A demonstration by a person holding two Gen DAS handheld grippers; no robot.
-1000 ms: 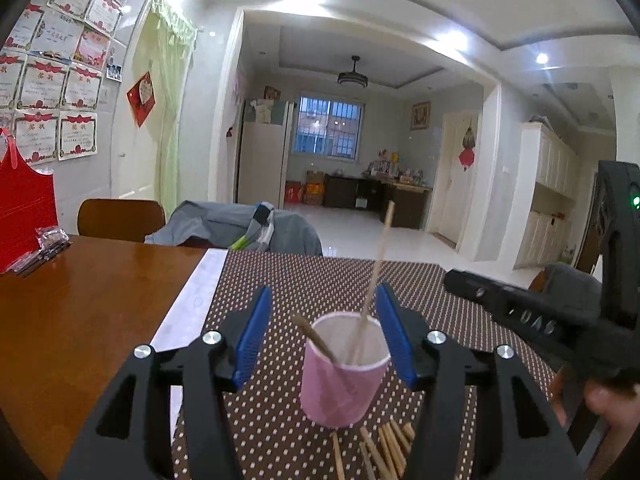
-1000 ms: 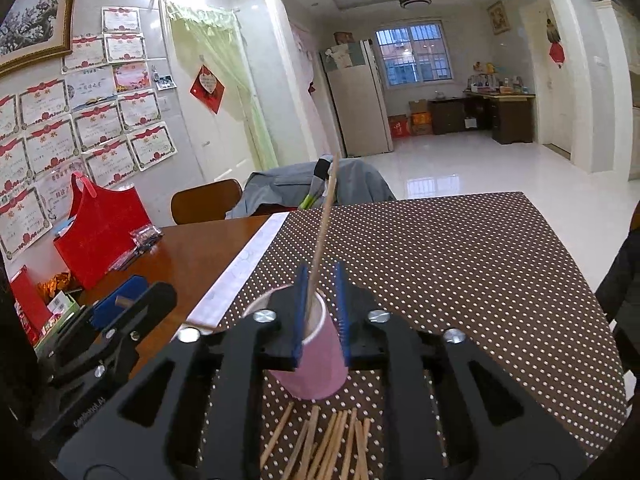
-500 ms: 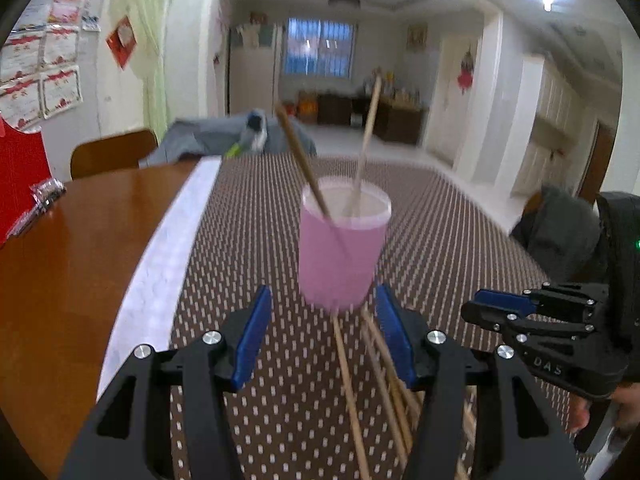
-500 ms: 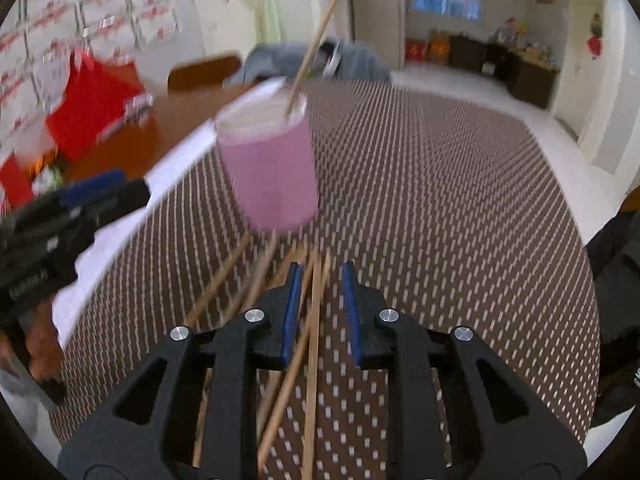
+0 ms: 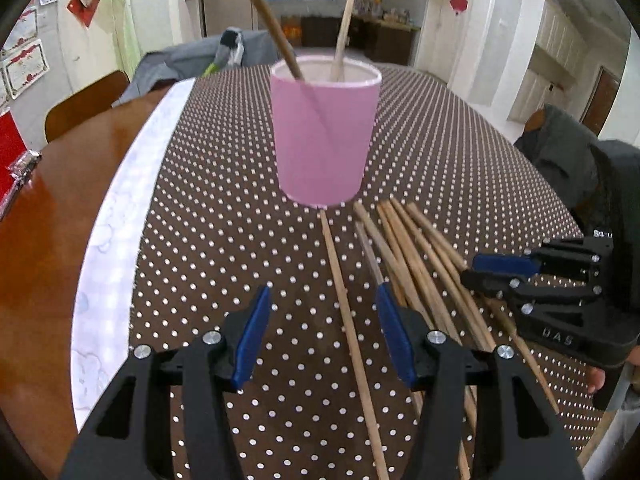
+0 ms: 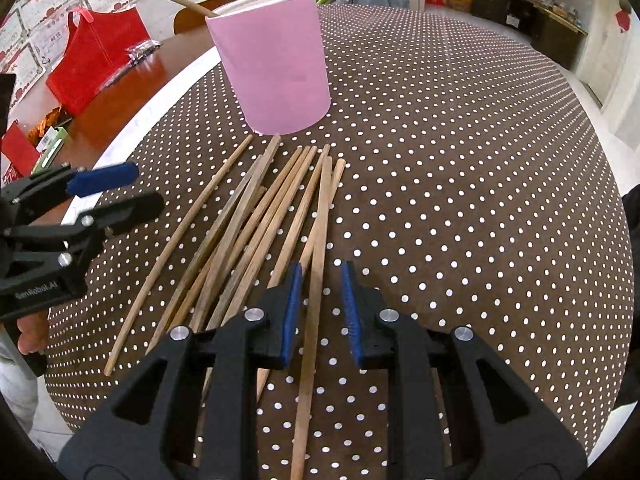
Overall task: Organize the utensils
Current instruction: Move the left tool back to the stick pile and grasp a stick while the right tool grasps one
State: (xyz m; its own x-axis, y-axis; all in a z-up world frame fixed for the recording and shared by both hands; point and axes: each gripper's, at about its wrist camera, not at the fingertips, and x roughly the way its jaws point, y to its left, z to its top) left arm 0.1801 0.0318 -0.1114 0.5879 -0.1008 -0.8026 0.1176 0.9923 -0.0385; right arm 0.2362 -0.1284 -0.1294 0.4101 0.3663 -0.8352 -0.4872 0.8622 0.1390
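Chopsticks [image 6: 256,216]: loose fan of wooden sticks flat on the dotted cloth, tips just short of the cup base; from the cup, spreading toward 6 and 7 o'clock in the right wrist view.
Cup [image 6: 276,60]: pink, upright, at 12 o'clock of the pile; two sticks already standing inside, leaning on the rim.
Right gripper [image 6: 319,312]: low over the pile, fingers parted with a narrow gap, straddling one chopstick [image 6: 320,240] at the pile's 3 o'clock edge; not yet pinching, contact with the pads not clear.
Left gripper [image 5: 324,332]: fingers spread wide, holding nothing, one lone stick [image 5: 344,312] lying between them on the cloth.
Step in hand: likely picking the next stick for the cup; most of the pile not yet moved.
Next move: probably closing on the straddled stick alone, lifting, tilting upright, lowering into the cup without tipping it.
Tablecloth [image 5: 440,152]: brown with white dots, under everything.
Right view only: red bag [image 6: 96,56] at 10 o'clock on bare wood, full spread of the pile.
Left view only: window and room beyond at 12 o'clock, both sticks seen inside the cup mouth.
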